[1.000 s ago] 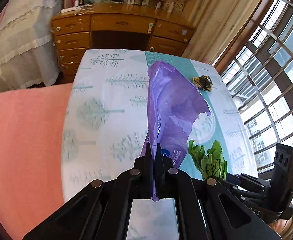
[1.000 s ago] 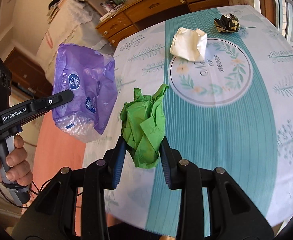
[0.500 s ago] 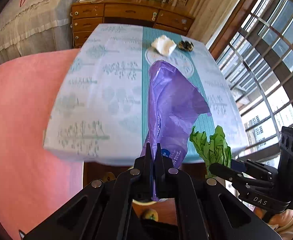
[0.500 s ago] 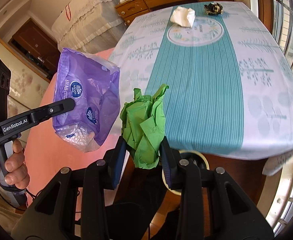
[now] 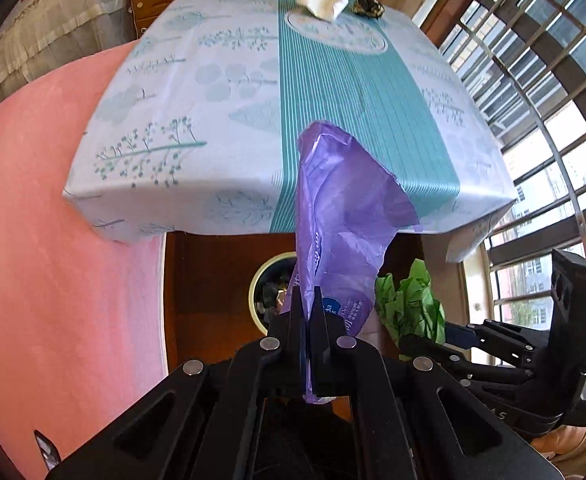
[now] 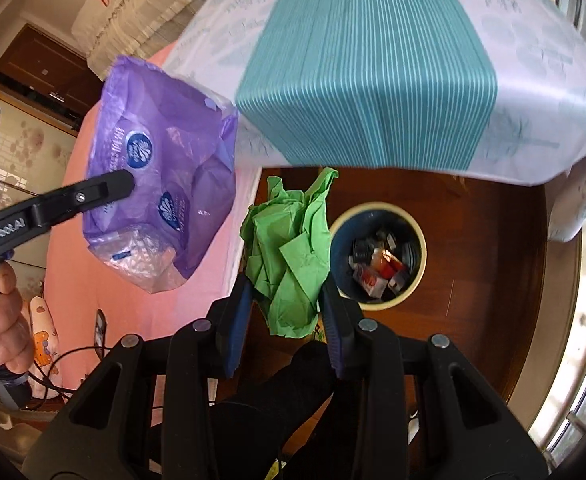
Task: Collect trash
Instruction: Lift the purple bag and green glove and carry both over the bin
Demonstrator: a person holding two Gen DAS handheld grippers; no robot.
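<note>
My left gripper [image 5: 308, 308] is shut on a purple plastic wrapper [image 5: 341, 216], which hangs in the air past the table's near edge; the wrapper also shows in the right wrist view [image 6: 161, 184]. My right gripper [image 6: 287, 304] is shut on a crumpled green paper [image 6: 289, 256], also seen in the left wrist view [image 5: 411, 306]. A round trash bin [image 6: 417, 240] with trash inside stands on the floor below, just right of the green paper. In the left wrist view the bin [image 5: 257, 280] is partly hidden behind the wrapper.
The table [image 5: 221, 80] with a teal-and-white cloth lies ahead. A white crumpled paper [image 5: 321, 0] and a dark wad [image 5: 368, 7] sit at its far end. A pink bed [image 5: 53, 240] is on the left, barred windows [image 5: 533, 100] on the right.
Both grippers have pulled back off the table and tilted down with their trash. The bin on the floor has come into full view under them.
</note>
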